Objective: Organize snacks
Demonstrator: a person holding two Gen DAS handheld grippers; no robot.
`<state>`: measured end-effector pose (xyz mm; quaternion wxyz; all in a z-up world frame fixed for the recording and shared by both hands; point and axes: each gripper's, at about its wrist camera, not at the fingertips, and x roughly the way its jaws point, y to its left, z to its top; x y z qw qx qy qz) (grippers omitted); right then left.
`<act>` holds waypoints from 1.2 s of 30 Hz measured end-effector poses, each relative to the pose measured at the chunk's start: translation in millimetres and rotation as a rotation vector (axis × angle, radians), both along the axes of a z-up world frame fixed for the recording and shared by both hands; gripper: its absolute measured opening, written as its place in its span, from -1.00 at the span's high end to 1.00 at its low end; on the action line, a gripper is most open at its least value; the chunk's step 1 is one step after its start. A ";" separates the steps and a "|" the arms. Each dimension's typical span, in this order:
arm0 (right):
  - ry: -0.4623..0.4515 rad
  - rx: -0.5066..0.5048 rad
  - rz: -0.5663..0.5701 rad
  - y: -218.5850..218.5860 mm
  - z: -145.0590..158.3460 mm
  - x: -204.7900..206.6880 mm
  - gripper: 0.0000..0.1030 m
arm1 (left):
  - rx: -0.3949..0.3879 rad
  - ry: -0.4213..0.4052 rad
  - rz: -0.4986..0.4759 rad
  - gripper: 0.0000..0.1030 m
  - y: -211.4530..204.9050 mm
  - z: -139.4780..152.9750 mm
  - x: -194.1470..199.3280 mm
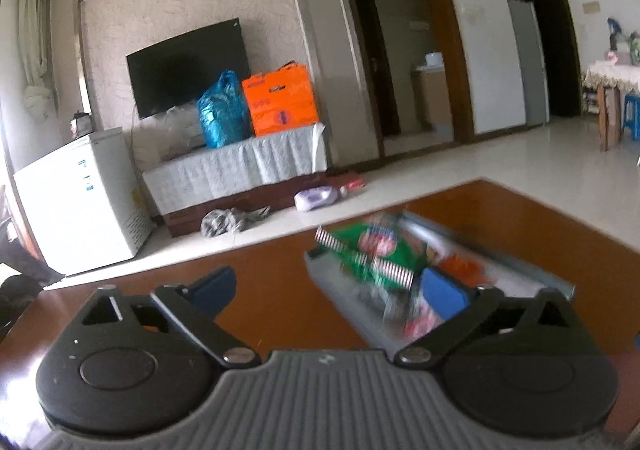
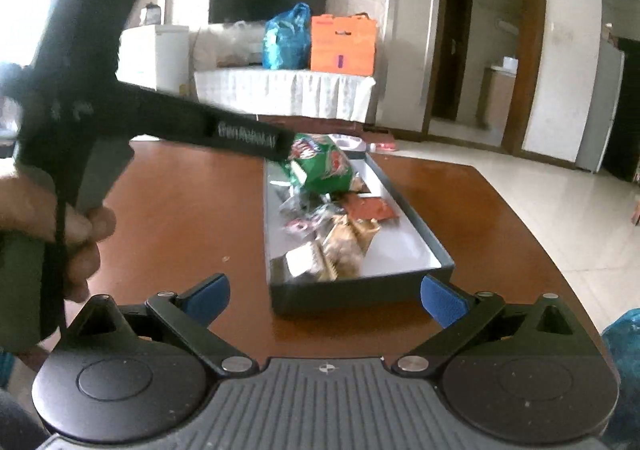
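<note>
A grey tray (image 2: 360,284) stands on the brown table and holds several snack packets. A green snack bag (image 2: 322,166) lies on the pile at its far end; it also shows, blurred, in the left wrist view (image 1: 372,250). My left gripper (image 1: 326,290) is open and empty, just left of the tray (image 1: 336,290). In the right wrist view its body (image 2: 248,136) reaches over the table up to the green bag. My right gripper (image 2: 324,298) is open and empty at the tray's near end.
The brown table (image 2: 180,210) ends at the right and far sides. Beyond it stand a covered TV bench (image 1: 240,166) with a blue bag (image 1: 222,112) and an orange box (image 1: 282,100), and a white fridge (image 1: 80,202). A purple bottle (image 1: 318,197) lies on the floor.
</note>
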<state>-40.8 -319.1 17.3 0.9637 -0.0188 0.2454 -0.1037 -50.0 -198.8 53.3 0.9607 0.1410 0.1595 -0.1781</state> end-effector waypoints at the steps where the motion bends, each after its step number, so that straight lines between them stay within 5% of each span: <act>1: -0.002 0.000 0.003 1.2 -2.1 -5.1 -0.99 | 0.001 0.001 0.006 -0.99 3.0 -5.6 -4.6; 6: 0.029 0.000 0.004 3.9 -13.0 -12.2 -0.99 | -0.030 0.076 0.034 -1.00 15.3 -33.5 -13.5; 13: 0.055 -0.004 -0.005 1.1 -23.5 -6.1 -0.99 | -0.040 0.138 0.057 -1.00 17.2 -35.7 -6.1; 19: 0.065 -0.007 -0.018 -4.2 -31.5 3.7 -0.99 | 0.001 0.091 0.074 -1.00 18.1 -41.6 -8.2; 26: 0.080 0.000 -0.018 -4.8 -33.0 2.1 -0.99 | -0.026 0.139 0.069 -1.00 23.9 -44.9 -1.6; 36: 0.093 0.007 -0.008 -4.9 -33.5 3.2 -0.99 | -0.129 0.137 0.085 -1.00 31.0 -45.4 1.7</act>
